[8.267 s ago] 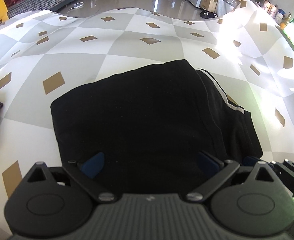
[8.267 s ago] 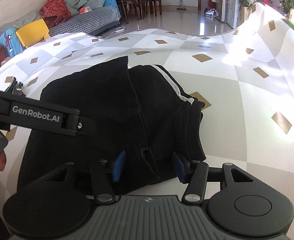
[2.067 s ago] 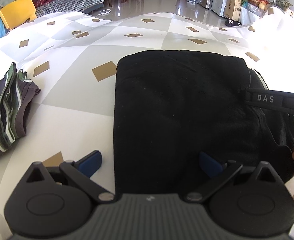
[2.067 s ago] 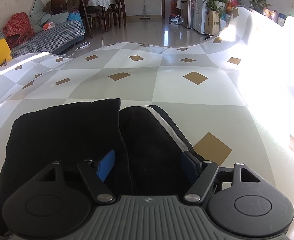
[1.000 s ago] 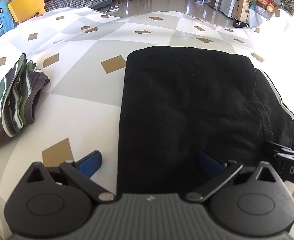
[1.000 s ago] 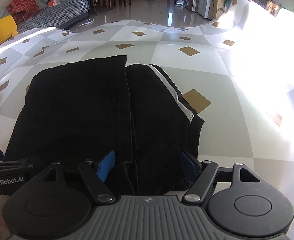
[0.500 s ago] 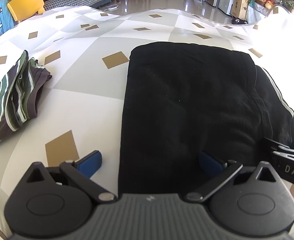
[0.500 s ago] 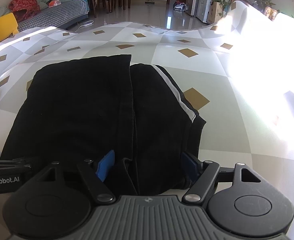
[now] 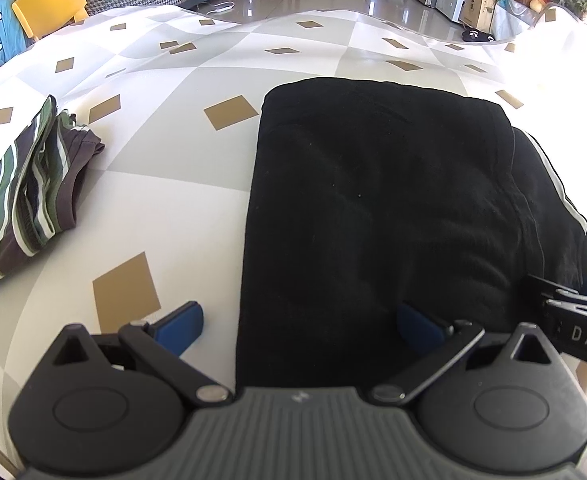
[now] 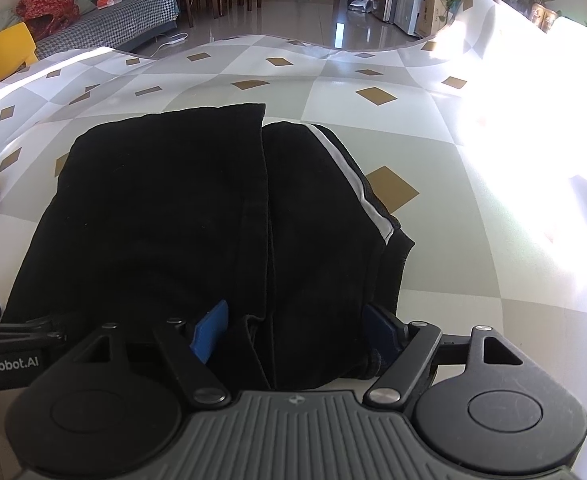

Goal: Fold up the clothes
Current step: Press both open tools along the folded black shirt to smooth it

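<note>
In the left wrist view, the left gripper [image 9: 299, 322] stands with its jaws wide apart at the bottom of the frame. Its left blue pad [image 9: 181, 320] sits over the bare tablecloth [image 9: 165, 152], and its right blue pad lies over the near edge of the black garment [image 9: 381, 208]; neither pad presses on the cloth. The garment lies folded flat across the centre and right of the frame, with a white stripe [image 9: 561, 184] along its right-hand fold. At the left edge of the frame a folded striped garment [image 9: 21, 200] lies well apart from it. The other gripper's arm juts in at the lower right.

In the right wrist view, the right gripper [image 10: 297, 330] has just been opening its jaws, which straddle the near edge of the black garment [image 10: 165, 208] at the lower centre. The bunched right-hand fold lies between the pads, which do not pinch it. The white stripe [image 10: 357, 184] runs down the fold's right side. The checked tablecloth [image 10: 433, 220] spreads beyond, glaring white at the right. A sofa [image 10: 105, 20] and a yellow chair [image 10: 3, 54] stand at the upper left.
</note>
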Motion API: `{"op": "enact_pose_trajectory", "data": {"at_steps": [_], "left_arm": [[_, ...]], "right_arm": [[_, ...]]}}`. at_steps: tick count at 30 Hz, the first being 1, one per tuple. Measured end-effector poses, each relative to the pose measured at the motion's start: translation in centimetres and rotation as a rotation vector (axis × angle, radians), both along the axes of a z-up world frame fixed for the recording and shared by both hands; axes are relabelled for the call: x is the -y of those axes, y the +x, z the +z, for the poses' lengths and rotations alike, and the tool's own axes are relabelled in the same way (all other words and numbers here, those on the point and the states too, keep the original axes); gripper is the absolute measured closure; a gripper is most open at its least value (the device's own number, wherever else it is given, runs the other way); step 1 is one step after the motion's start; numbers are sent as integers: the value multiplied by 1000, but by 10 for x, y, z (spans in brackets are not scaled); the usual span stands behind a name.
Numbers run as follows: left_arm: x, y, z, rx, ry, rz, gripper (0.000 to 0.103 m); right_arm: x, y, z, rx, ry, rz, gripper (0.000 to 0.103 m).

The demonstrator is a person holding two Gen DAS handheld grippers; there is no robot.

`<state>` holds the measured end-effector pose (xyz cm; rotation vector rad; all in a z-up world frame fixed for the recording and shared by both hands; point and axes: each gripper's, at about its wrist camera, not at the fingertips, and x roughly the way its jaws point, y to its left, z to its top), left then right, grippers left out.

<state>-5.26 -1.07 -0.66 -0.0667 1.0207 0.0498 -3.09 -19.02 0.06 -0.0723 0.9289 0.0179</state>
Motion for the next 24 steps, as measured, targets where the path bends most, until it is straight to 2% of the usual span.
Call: {"op": "enact_pose_trajectory", "data": {"at_steps": [9,12,18,24], "left_arm": [[1,1,0,-13,-1,1,0],[1,2,0,-19,0,2,0],[2,6,1,-43,0,2,0],[-1,13,2,-67,-8,-37,0]], "right_arm": [[12,18,-3,-84,42,-46,12],[15,22,-4,-102,48,-35,10],[19,31,-3,-150,32,26,6],[26,44,-1,-202,37,150,5]]}}
